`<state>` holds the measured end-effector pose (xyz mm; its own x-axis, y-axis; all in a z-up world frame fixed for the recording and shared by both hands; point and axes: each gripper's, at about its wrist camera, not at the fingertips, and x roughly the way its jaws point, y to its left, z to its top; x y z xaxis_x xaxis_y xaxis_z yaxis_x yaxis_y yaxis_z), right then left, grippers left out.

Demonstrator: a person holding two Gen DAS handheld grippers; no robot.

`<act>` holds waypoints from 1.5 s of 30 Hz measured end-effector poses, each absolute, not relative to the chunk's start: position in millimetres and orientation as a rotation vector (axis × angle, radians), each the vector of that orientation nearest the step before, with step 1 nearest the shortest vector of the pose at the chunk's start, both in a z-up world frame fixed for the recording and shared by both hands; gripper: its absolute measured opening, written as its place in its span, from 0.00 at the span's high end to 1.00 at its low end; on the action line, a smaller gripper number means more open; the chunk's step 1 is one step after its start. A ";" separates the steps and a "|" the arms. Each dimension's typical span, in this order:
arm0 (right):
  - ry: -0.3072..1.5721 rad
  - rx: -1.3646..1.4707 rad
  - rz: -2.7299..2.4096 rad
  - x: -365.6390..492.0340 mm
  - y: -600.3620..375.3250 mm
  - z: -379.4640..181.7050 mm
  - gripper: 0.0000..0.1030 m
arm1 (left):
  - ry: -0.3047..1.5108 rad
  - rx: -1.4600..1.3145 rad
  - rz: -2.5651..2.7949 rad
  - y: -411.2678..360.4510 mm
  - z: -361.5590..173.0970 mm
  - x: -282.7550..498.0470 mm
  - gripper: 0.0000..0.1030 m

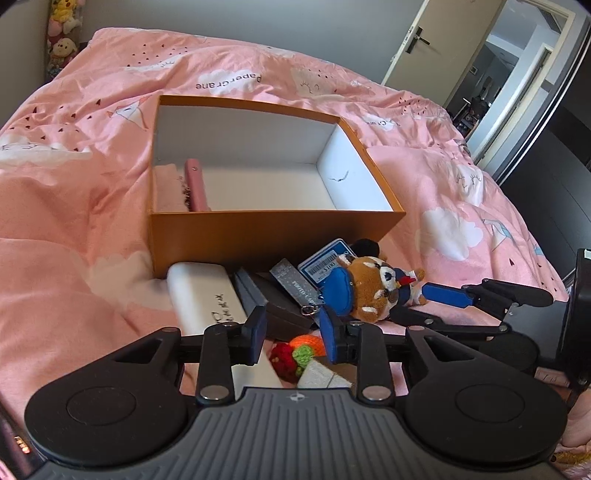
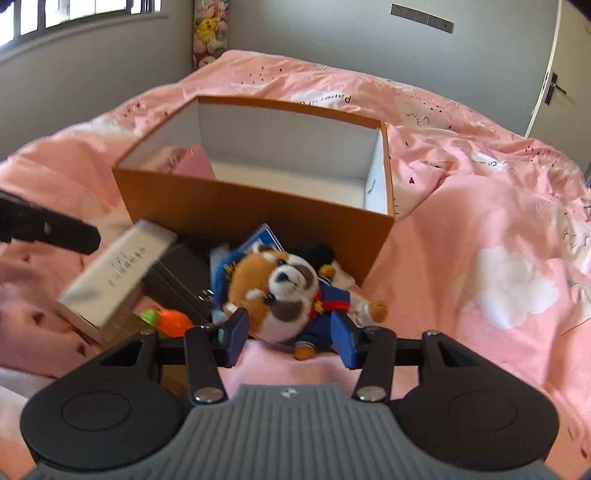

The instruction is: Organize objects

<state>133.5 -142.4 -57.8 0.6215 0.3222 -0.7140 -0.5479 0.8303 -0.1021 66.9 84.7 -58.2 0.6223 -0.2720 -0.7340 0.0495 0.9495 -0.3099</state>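
Observation:
An open orange box (image 1: 258,236) (image 2: 240,218) sits on the pink bed, holding a pink item (image 1: 195,184) at its left end. In front of it lies a pile: a plush dog in a blue suit (image 1: 373,291) (image 2: 284,291), a white case (image 1: 207,299) (image 2: 122,269), dark boxes (image 1: 273,299), a blue card (image 1: 325,262) and knitted fruit (image 1: 299,350) (image 2: 171,319). My left gripper (image 1: 293,338) is open above the pile, empty. My right gripper (image 2: 290,338) is open with its fingers on either side of the plush's lower body; it also shows in the left wrist view (image 1: 447,295).
The pink duvet (image 2: 480,221) is rumpled all around. Stuffed toys (image 2: 208,29) hang at the far wall corner. A door (image 1: 424,40) stands open at the right, with a dark wardrobe (image 1: 554,166) beside the bed.

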 end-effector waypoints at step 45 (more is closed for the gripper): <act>0.977 0.160 0.620 174.3 -123.5 -58.5 0.48 | 0.865 -0.181 -0.145 66.6 -71.4 73.4 0.67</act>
<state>174.3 -123.5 -58.5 0.4037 0.5579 -0.7251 -0.4185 0.8174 0.3959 73.4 66.6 -71.4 0.6403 -0.1994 -0.7418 0.0529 0.9749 -0.2164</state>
